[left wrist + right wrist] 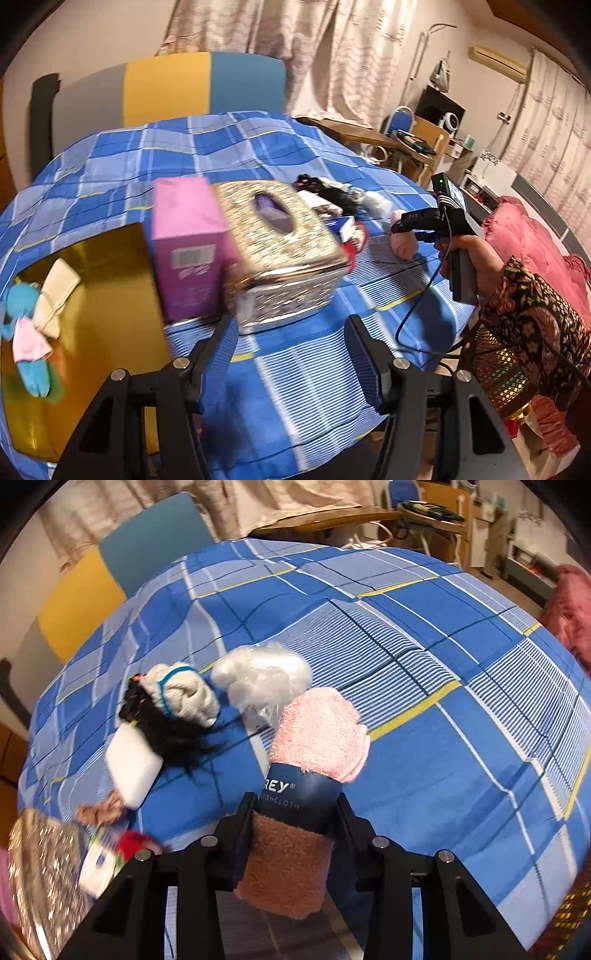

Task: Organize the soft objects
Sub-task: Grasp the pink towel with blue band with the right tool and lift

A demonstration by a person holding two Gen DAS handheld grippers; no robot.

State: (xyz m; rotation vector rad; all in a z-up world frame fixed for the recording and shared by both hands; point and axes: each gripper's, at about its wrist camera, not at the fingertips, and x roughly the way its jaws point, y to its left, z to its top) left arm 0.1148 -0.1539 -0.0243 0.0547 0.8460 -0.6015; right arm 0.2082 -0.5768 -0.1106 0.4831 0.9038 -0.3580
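R gripper point(295, 808) clamped on pink dishcloth point(317, 734), held level above blue plaid cloth point(443, 775). L gripper point(291, 332) spread wide, nothing held, aimed at glittery tissue box point(280, 243).

Left gripper point(291, 354) fingers spread, right gripper point(295, 827) fingers clamped, both level

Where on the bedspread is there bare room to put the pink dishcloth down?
Bare checked bedspread lies right of and beyond the pink dishcloth held in the right tool. Left is crowded: cotton bag, knit hat, black wig, white pad.
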